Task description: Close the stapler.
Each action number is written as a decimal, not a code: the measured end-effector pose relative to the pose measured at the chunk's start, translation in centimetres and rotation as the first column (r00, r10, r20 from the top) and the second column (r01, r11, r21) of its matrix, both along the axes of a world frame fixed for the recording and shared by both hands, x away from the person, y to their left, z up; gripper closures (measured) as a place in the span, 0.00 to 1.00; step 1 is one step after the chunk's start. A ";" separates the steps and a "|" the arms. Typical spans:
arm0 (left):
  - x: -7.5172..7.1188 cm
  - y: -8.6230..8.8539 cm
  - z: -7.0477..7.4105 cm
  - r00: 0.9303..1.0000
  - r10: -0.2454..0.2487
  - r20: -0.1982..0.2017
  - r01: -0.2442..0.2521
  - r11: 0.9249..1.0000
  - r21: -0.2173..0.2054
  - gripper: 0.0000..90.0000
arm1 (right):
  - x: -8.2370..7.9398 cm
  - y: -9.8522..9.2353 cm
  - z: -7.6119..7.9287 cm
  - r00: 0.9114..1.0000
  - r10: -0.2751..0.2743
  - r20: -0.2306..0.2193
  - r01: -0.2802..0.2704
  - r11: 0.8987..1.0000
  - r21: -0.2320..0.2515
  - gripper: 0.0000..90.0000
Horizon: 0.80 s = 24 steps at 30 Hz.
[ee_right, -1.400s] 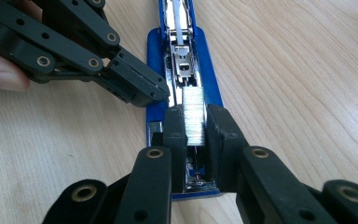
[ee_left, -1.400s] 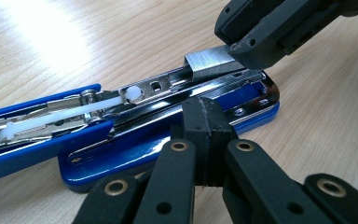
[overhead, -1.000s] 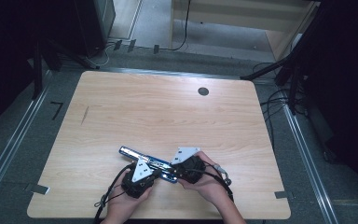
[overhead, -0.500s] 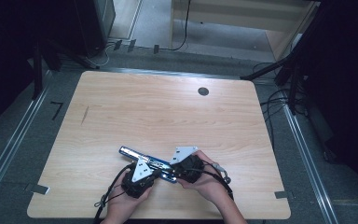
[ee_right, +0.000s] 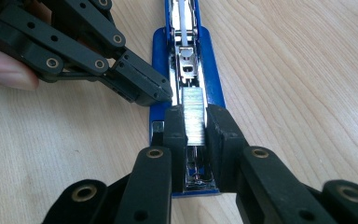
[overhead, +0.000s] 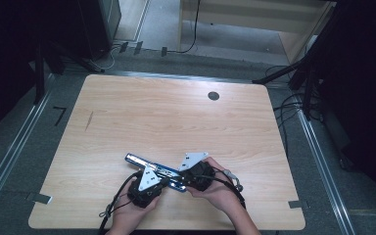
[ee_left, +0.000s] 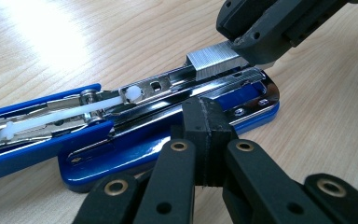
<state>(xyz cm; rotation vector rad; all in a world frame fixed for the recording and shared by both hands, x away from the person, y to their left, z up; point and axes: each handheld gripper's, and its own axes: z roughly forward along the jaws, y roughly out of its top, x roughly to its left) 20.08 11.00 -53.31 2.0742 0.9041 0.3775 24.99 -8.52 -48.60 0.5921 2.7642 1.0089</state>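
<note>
Right gripper (ee_right: 196, 123) fingers clamp staple strip (ee_right: 195, 114) over open blue stapler (ee_left: 168, 135); left gripper (ee_left: 208, 140) fingers closed, pressing stapler base.

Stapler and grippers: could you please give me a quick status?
Left gripper shut, pressing stapler base. Right gripper shut on staples over open magazine. Nothing in the way.

The high view looks forward and down over the whole table (overhead: 127, 122). Both gripper views sit close above the tabletop, facing each other across the shared stapler (ee_left: 135, 140) at the near edge.
</note>
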 end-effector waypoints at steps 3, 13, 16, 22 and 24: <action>0.0 0.0 0.0 1.000 -0.001 0.000 0.001 1.000 0.000 1.00 | 0.1 0.0 0.0 1.000 -0.002 0.006 0.002 1.000 -0.004 0.89; 0.0 0.0 0.0 1.000 0.001 -0.001 -0.001 1.000 0.001 1.00 | 0.1 0.0 -0.1 1.000 -0.005 -0.005 0.005 1.000 -0.015 0.89; 0.0 0.0 0.0 1.000 0.000 0.000 0.000 1.000 0.000 1.00 | 0.1 -0.1 -0.1 1.000 -0.002 -0.001 0.002 1.000 -0.017 0.89; 0.0 0.0 0.0 1.000 0.001 -0.001 -0.001 1.000 -0.001 1.00 | 0.0 0.1 0.4 1.000 0.005 -0.003 -0.005 1.000 -0.021 0.89; 0.0 0.0 0.0 1.000 0.000 -0.001 0.000 1.000 -0.001 1.00 | 0.1 0.1 0.3 1.000 0.006 -0.003 -0.006 1.000 -0.024 0.89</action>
